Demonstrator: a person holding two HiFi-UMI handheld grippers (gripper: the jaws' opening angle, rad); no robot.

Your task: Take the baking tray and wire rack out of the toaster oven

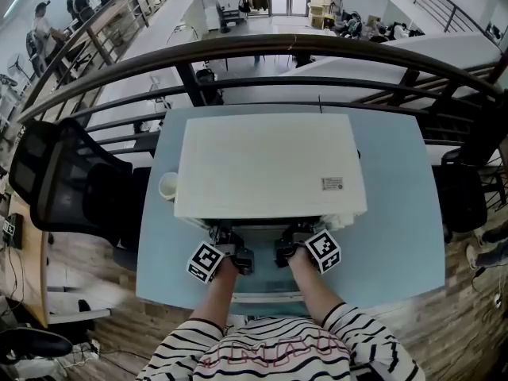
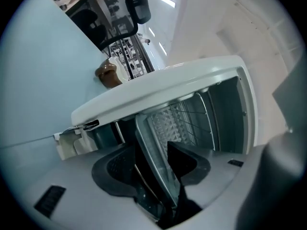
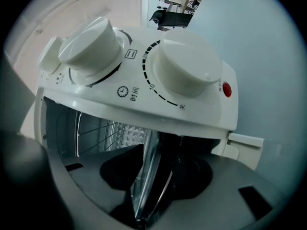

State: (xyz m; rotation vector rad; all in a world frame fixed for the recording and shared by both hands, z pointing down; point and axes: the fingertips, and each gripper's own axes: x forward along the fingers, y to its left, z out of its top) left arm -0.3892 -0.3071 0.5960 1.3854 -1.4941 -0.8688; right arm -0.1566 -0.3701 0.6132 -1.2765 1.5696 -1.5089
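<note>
The white toaster oven (image 1: pixel 270 165) stands on a light blue table (image 1: pixel 397 213), its front facing me. Both grippers reach into its mouth, rolled onto their sides. In the left gripper view, the silvery baking tray (image 2: pixel 154 140) runs edge-on between the dark pads of my left gripper (image 2: pixel 153 172), with a thin wire alongside and a gap at each pad. The wire rack (image 2: pixel 194 116) shows deeper inside. My right gripper (image 3: pixel 154 176) straddles the tray's other front edge (image 3: pixel 146 169), pads apart from it. From above, my left gripper (image 1: pixel 228 243) and right gripper (image 1: pixel 292 243) sit under the oven's front lip.
Two white knobs (image 3: pixel 91 44) (image 3: pixel 187 68) and a red lamp (image 3: pixel 226 90) sit on the oven's control panel. A white cup (image 1: pixel 168 186) stands left of the oven. A black chair (image 1: pixel 71 181) is left of the table, a dark railing (image 1: pixel 262 50) behind.
</note>
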